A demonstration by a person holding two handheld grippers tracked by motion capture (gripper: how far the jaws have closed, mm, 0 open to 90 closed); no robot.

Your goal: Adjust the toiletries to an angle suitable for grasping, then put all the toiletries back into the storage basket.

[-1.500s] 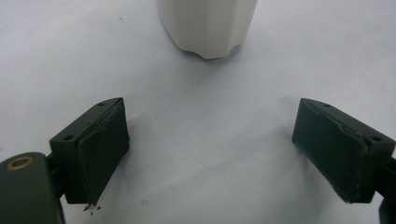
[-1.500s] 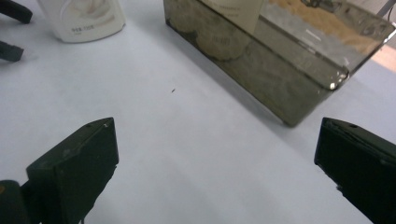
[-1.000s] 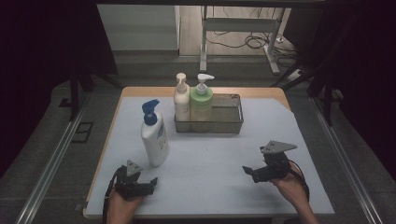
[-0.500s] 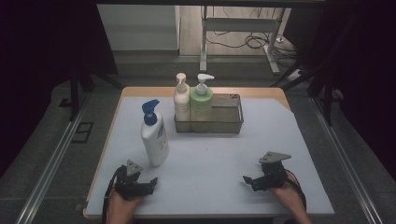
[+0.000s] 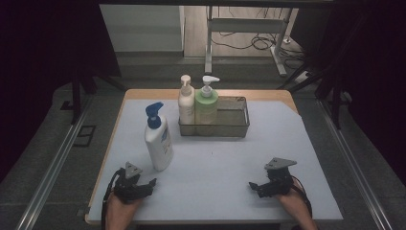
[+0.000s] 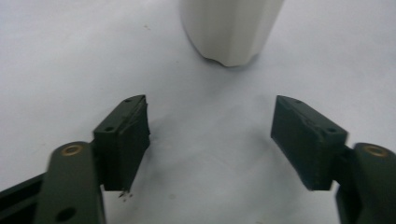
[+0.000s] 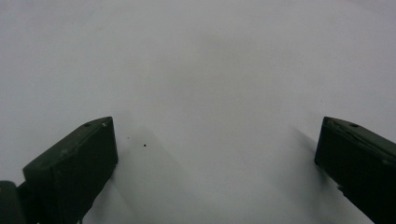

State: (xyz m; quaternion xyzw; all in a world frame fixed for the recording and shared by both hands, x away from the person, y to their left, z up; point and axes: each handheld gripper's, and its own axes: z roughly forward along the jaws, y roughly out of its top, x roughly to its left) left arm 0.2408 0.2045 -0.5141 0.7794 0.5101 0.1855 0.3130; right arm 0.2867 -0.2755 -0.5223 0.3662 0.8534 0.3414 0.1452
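Fingers point(image 6: 122, 140) of the left gripper point(image 5: 149, 183) have just been closing yet stand spread with nothing between them; the right gripper point(image 5: 253, 186) is spread too. Just ahead of the left gripper, the white pump bottle point(image 5: 158, 139) stands upright on the table point(image 5: 215, 163); it is likely smooth, rigid and top-heavy, so grip its lower body across the narrow sides.

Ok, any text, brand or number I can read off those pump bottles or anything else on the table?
None can be read.
White bottle with the blue pump: a bluish label patch on its front, too small and blurred to read.
Cream pump bottle in the wire basket: no print visible.
Green pump bottle beside it: no print visible.
Left gripper view: the white bottle's base is plain.
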